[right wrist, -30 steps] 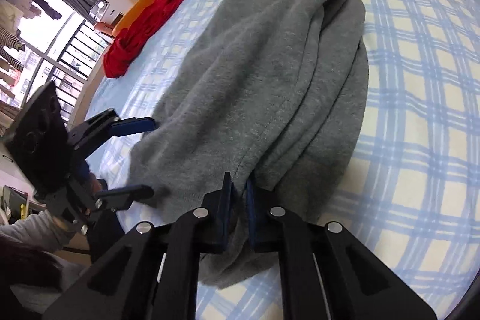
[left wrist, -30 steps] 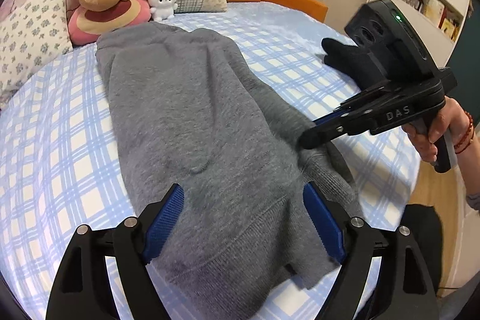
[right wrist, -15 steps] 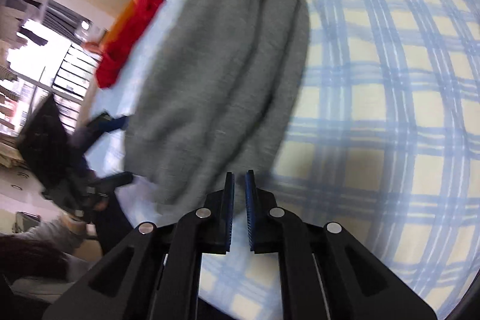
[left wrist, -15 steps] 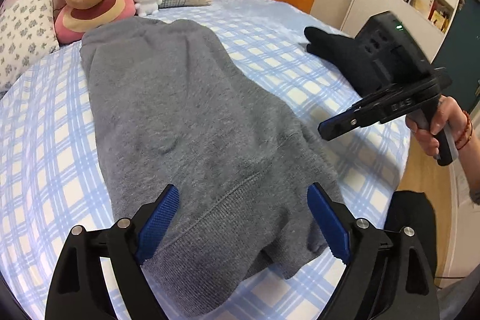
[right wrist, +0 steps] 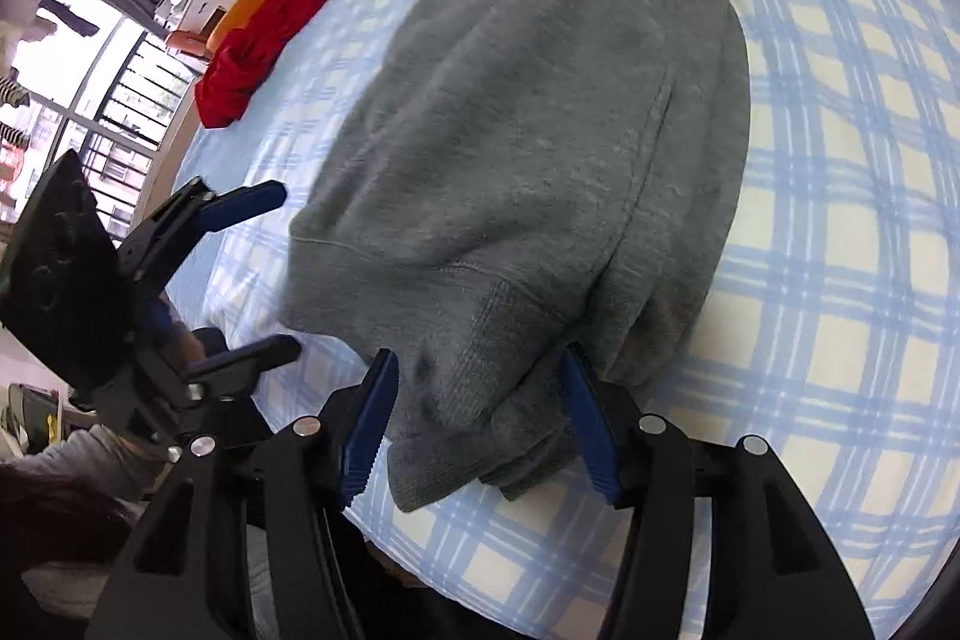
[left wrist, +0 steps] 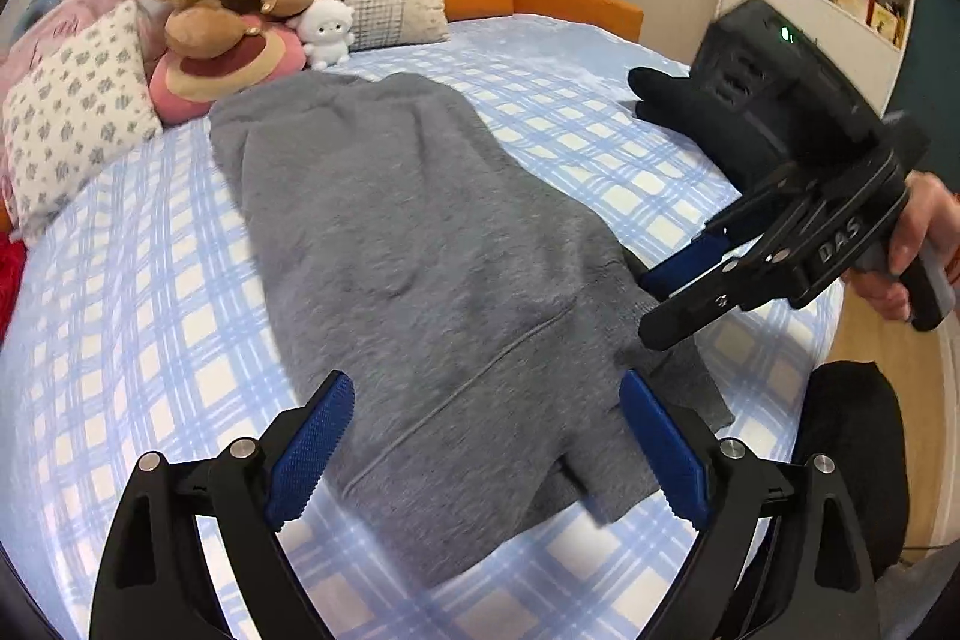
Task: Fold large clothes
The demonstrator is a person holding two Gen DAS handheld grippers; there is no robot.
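A grey sweater [left wrist: 420, 244] lies lengthwise on the bed [left wrist: 138, 316], folded into a long narrow strip, its far end near the pillows [left wrist: 72, 112] at the head and its ribbed hem at the near edge in front of me. My left gripper [left wrist: 483, 436] has its jaws wide apart over the hem's left part, gripping nothing. My right gripper [right wrist: 477, 421] is also spread wide, its blue pads [right wrist: 585, 424] on either side of the bunched hem corner [right wrist: 474, 382] without clamping it. A red garment [right wrist: 270, 28] lies at the bed's far left edge, well apart from the sweater.
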